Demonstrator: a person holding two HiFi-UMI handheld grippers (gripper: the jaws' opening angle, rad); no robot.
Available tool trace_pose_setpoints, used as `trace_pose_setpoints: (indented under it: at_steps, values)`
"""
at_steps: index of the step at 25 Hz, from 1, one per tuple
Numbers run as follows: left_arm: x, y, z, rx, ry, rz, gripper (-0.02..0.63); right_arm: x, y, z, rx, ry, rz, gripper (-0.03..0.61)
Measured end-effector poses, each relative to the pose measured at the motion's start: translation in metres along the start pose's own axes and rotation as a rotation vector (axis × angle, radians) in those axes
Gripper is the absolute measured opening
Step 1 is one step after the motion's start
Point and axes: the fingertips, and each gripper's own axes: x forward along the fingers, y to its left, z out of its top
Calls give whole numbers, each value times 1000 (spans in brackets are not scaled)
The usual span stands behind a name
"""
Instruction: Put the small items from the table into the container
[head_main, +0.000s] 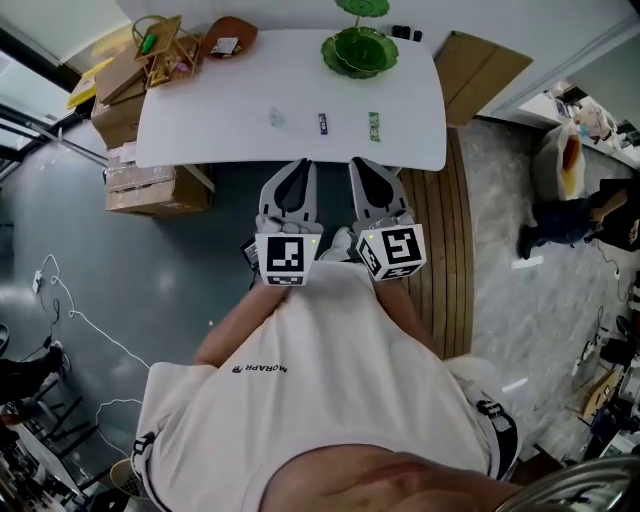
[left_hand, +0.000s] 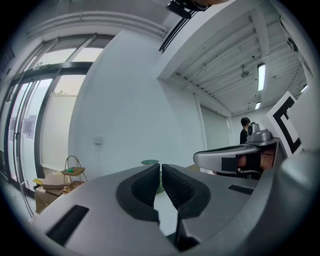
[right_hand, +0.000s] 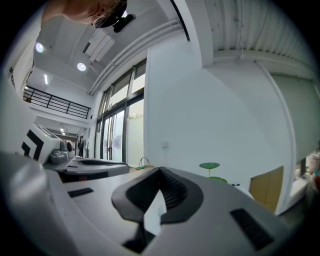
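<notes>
Three small items lie in a loose row on the white table (head_main: 200, 110): a clear piece (head_main: 275, 118) on the left, a dark piece (head_main: 323, 123) in the middle and a green packet (head_main: 374, 126) on the right, each apart from its neighbours. Behind them, near the table's far edge, stands a green tiered dish (head_main: 360, 52), well apart from the row. A wicker basket (head_main: 160, 45) sits at the far left corner, and cardboard boxes (head_main: 145, 188) are on the floor beside the table. I see the left gripper (head_main: 303, 164) and the right gripper (head_main: 360, 163) side by side, level, their tips at the table's near edge. Both are clenched on nothing. In the left gripper view the ribbed pads (left_hand: 150, 182) nearly meet, and in the right gripper view the pads (right_hand: 172, 190) meet at the tip.
</notes>
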Motion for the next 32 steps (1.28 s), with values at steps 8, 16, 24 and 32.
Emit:
trace_pose_setpoints:
  at_steps: [8, 16, 24, 32]
  values:
    - [76, 0, 9, 18, 8, 50, 5, 49, -56, 9, -14, -16, 64, 5]
    - [125, 8, -5, 26, 54, 88, 5, 89, -93, -3, 7, 2, 108, 5]
    - [145, 40, -25, 40, 121, 24, 5, 123, -88, -19, 53, 40, 74, 5]
    - [153, 68, -42, 49, 169, -71, 6, 151, -71, -24, 65, 37, 32, 5]
